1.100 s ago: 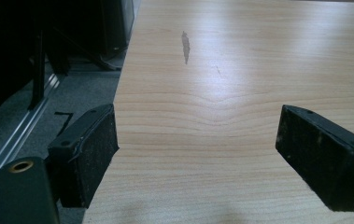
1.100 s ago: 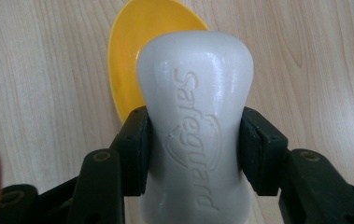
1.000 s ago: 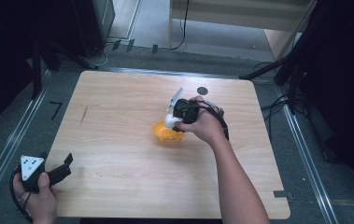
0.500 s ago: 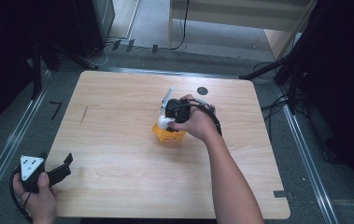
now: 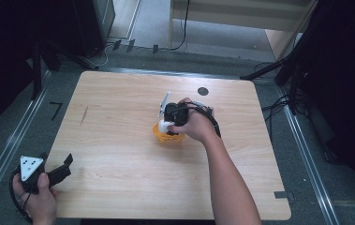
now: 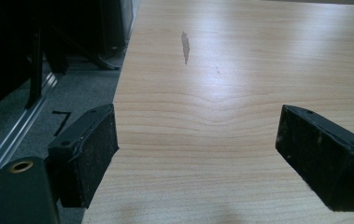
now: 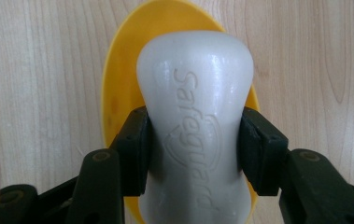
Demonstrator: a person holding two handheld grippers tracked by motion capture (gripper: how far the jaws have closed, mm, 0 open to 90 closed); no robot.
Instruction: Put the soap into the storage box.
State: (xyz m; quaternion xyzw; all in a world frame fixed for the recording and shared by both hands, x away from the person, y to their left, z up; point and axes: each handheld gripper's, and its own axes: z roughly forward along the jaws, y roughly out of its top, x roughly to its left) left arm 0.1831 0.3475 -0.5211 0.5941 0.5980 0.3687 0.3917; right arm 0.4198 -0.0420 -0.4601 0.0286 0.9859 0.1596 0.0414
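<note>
Two grippers are at work on the wooden table [image 5: 119, 140]. At the middle of the high view, the right gripper [image 5: 166, 125] holds a white bar of soap [image 7: 194, 121]. Its black jaws are squeezed onto the thin middle part of the soap, one pad [image 7: 136, 149] on each side. The round top end of the soap sticks out past the pads.

Right under the soap sits a yellow soap dish [image 7: 115, 102]. In the right gripper view the soap covers most of the dish, and yellow rim peeks out on the left and the right. I cannot tell whether the soap already rests in the dish or hangs just above it.

So the picking up looks done, I think. The soap is caught and is over its dish. What seems left is to set it all the way down, open the jaws, and pull the hand away.

At the lower left of the high view, the left gripper [image 5: 53, 174] is held in a hand [image 5: 37, 199] at the table's edge, well apart from the soap. Its jaws are spread wide and hold nothing. Between them, bare wood shows in the left gripper view.
</note>
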